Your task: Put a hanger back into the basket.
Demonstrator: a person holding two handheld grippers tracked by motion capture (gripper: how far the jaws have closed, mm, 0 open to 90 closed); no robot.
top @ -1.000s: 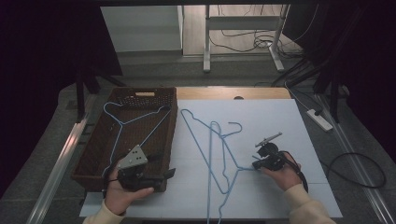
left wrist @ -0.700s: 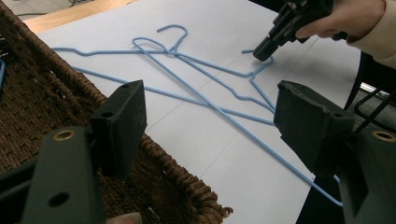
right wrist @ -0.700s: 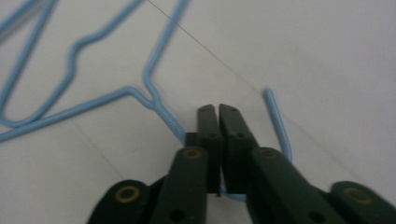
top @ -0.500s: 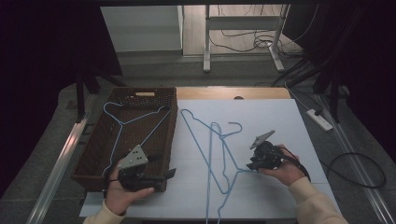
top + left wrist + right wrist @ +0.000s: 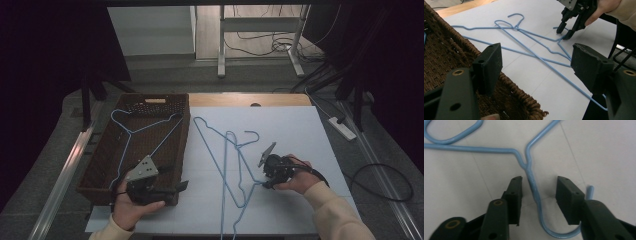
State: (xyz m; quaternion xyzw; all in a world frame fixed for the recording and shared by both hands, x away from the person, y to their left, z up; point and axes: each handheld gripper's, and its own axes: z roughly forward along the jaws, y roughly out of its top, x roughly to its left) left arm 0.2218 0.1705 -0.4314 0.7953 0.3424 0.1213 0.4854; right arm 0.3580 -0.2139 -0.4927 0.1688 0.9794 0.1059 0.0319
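On the white table sheet [image 5: 300,130], right of the brown wicker basket [image 5: 100,165], two blue wire hangers [image 5: 225,165] are lying crossed. Straddling the twisted neck [image 5: 532,182] of one hanger, the right gripper [image 5: 263,178] is standing with jaws just opened, pads clear of the wire. At the basket's near right corner, the left gripper [image 5: 172,189] is hovering spread wide, holding nothing. Another blue hanger [image 5: 131,131] is lying inside the basket.
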